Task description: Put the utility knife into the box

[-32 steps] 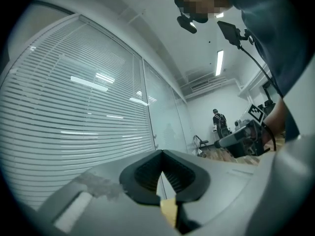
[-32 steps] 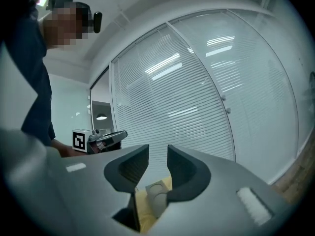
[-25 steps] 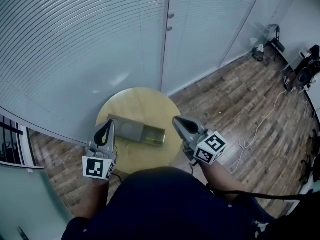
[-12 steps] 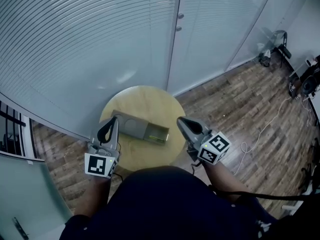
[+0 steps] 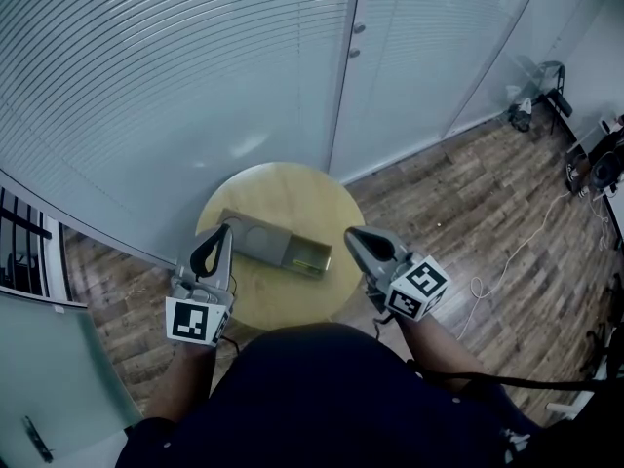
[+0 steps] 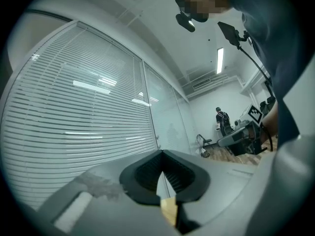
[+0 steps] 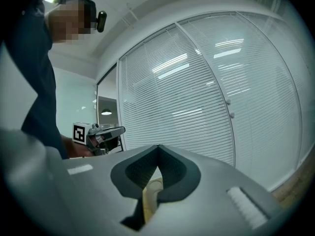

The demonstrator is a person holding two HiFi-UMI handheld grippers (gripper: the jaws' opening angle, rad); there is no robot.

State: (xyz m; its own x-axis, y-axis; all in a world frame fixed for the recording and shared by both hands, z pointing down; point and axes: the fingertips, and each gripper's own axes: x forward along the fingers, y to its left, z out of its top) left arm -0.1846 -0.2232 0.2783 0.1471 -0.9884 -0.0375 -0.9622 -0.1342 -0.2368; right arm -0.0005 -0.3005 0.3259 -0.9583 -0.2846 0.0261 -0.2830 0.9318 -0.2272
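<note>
A grey box [image 5: 252, 243] lies on the round wooden table [image 5: 292, 193], its drawer tray [image 5: 310, 259] slid out toward the right. Something yellow-green lies in the tray; it is too small to tell whether it is the utility knife. My left gripper [image 5: 221, 234] hangs over the table's near left edge, just left of the box, shut and empty. My right gripper [image 5: 353, 237] hangs over the near right edge, right of the tray, also shut and empty. Both gripper views look up at the blinds past the closed left gripper [image 6: 161, 154] and right gripper [image 7: 158, 149].
Glass walls with white blinds [image 5: 175, 76] stand close behind the table, and a glass door [image 5: 400, 57] is at the back right. Wooden floor [image 5: 487, 203] with a white cable [image 5: 507, 256] lies to the right. A person [image 6: 222, 121] stands far off in the left gripper view.
The head view has shifted a little, so the table sits slightly further right in the picture. Both grippers stay shut and keep their places at the table's near edge.
</note>
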